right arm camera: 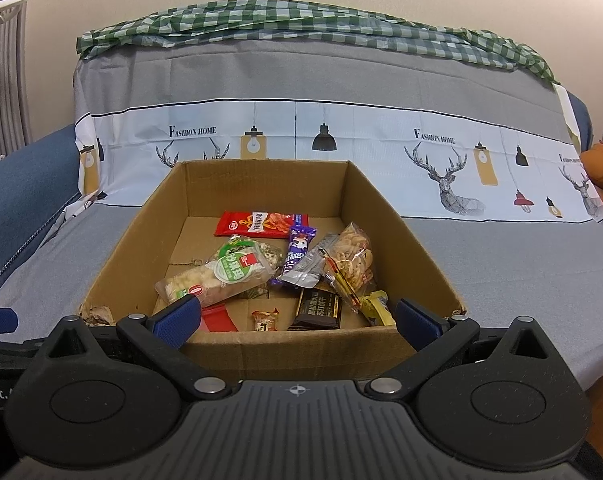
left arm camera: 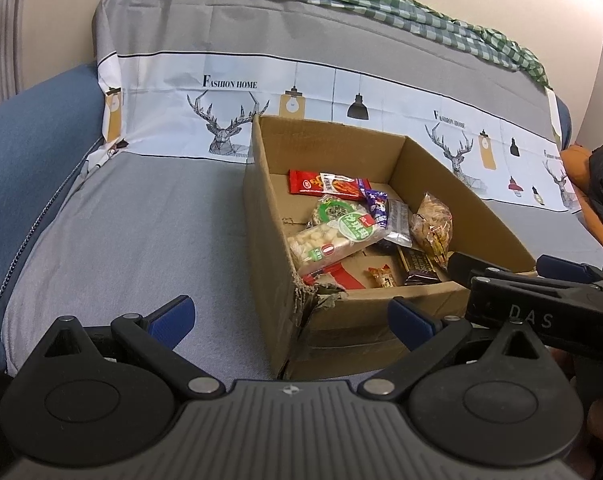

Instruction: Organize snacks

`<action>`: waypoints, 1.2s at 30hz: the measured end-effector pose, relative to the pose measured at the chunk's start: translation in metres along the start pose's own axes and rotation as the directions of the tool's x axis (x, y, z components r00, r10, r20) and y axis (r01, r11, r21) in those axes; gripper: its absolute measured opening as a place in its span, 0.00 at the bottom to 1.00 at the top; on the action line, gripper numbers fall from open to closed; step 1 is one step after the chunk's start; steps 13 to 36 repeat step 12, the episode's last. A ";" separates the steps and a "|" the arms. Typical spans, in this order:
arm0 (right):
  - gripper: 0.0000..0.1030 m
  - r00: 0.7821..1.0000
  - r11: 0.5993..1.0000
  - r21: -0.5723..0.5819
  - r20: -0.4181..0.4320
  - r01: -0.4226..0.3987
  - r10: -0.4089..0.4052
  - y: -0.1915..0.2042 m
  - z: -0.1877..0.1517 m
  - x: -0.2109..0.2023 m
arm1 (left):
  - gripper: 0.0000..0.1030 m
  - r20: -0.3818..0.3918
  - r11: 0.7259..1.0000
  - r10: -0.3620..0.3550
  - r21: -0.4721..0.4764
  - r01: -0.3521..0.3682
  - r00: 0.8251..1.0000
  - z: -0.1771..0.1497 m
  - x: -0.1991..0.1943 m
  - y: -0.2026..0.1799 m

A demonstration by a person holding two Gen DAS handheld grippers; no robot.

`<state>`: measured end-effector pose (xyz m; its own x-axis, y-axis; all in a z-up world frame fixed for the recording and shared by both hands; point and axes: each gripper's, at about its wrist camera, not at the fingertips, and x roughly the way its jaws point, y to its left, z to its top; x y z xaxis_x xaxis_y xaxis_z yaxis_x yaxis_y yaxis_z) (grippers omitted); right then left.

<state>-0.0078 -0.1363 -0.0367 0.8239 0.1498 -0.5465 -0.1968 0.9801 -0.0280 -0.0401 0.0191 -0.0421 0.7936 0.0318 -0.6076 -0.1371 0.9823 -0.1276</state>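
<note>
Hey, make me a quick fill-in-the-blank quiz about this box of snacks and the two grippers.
1. The snacks lie inside a ____ box.
2. The flat red packet lies nearest the box's ____ wall.
3. The left hand-held gripper and the right hand-held gripper are both ____ and hold nothing.
4. The cloth draped over the sofa's back is green and white ____.

Missing words: cardboard; far; open; checked

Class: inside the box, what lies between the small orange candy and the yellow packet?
The dark brown chocolate bar lies between the orange candy and the yellow packet, clearest in the right wrist view.
</note>
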 end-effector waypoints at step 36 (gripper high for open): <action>0.99 1.000 0.998 0.062 -0.028 0.009 -0.007 -0.015 0.004 0.005 | 1.00 0.018 0.999 -0.044 0.014 0.044 0.999 0.005 0.006 -0.010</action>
